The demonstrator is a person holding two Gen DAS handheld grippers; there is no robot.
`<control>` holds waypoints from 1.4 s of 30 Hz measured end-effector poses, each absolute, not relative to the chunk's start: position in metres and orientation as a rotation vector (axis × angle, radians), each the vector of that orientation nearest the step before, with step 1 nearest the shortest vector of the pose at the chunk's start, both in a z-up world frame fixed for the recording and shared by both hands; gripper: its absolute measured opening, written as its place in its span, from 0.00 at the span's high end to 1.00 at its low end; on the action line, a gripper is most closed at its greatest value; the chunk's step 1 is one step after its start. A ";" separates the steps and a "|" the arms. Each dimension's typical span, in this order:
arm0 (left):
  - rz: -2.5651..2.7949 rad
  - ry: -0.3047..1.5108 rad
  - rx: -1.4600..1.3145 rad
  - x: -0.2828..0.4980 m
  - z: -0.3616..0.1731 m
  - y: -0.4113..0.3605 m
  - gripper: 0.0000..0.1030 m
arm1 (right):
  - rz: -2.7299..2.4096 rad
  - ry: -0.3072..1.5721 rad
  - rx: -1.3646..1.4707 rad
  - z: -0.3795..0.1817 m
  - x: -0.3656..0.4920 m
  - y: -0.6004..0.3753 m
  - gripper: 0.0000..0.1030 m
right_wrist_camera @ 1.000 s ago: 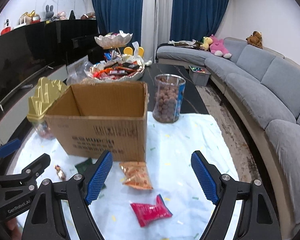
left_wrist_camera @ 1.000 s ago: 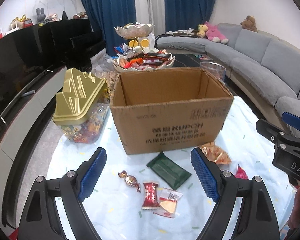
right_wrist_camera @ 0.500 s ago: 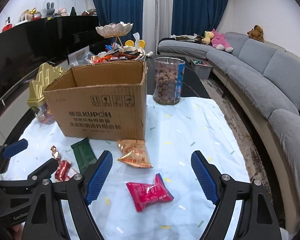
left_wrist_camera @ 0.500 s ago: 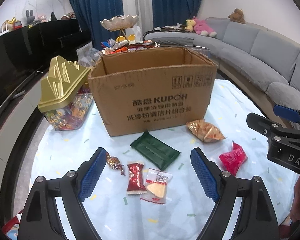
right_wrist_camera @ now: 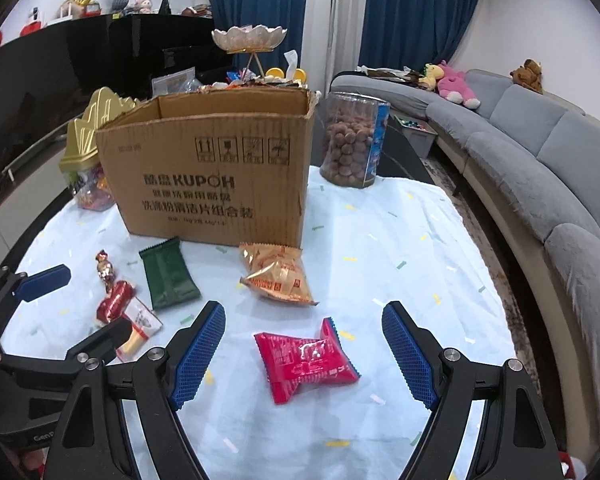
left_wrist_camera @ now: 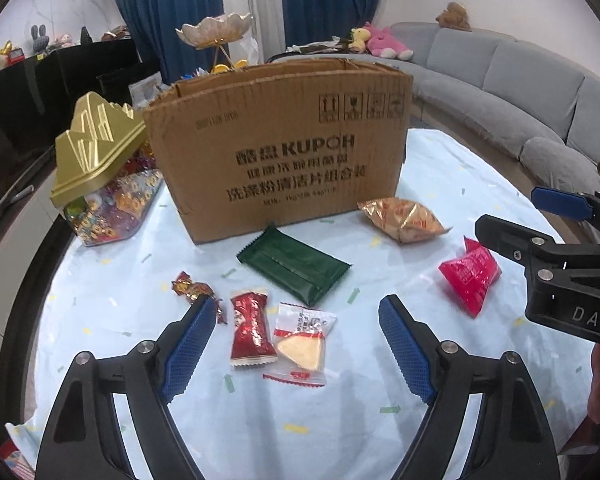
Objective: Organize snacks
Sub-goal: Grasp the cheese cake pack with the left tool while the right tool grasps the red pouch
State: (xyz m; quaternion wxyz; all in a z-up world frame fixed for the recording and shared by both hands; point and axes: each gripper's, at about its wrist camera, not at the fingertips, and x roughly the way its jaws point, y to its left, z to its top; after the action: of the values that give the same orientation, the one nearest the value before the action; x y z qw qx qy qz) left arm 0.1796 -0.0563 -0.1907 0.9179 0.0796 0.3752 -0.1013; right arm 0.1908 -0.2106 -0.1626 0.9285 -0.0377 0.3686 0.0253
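Observation:
An open cardboard box (left_wrist_camera: 276, 148) stands on the light blue cloth; it also shows in the right wrist view (right_wrist_camera: 216, 172). Loose snacks lie in front of it: a green packet (left_wrist_camera: 294, 266), a dark red packet (left_wrist_camera: 250, 328), a clear packet with a yellow wedge (left_wrist_camera: 302, 344), a small wrapped candy (left_wrist_camera: 190, 290), a gold packet (left_wrist_camera: 402, 218) and a bright red packet (right_wrist_camera: 304, 360). My left gripper (left_wrist_camera: 296, 352) is open, low over the dark red and clear packets. My right gripper (right_wrist_camera: 304, 356) is open, low over the bright red packet.
A candy jar with a gold lid (left_wrist_camera: 100, 172) stands left of the box. A clear jar of brown balls (right_wrist_camera: 354, 140) stands right of it. A tiered snack dish (right_wrist_camera: 250, 40) is behind. A grey sofa (right_wrist_camera: 540, 152) curves along the right.
Both grippers have come down and closer to the cloth; the snacks now sit between the open fingers. Nothing has been taken hold of.

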 end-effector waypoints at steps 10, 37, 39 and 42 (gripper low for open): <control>-0.259 0.809 0.192 0.185 -0.215 -0.063 0.30 | 0.053 0.789 -0.079 -0.184 0.196 -0.213 0.21; -0.277 0.901 0.148 0.204 -0.250 -0.054 0.36 | 0.081 0.926 -0.034 -0.232 0.216 -0.216 0.21; -0.279 0.903 0.134 0.205 -0.251 -0.052 0.36 | 0.075 0.935 -0.029 -0.235 0.218 -0.217 0.21; -0.285 0.902 0.130 0.204 -0.250 -0.052 0.39 | 0.072 0.946 -0.011 -0.237 0.220 -0.220 0.21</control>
State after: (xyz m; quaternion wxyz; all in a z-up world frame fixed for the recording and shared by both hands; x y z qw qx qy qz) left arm 0.2043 -0.0517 -0.2503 0.8882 0.0625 0.4341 -0.1371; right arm 0.2200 -0.2201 -0.2370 0.8896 -0.0054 0.4553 0.0346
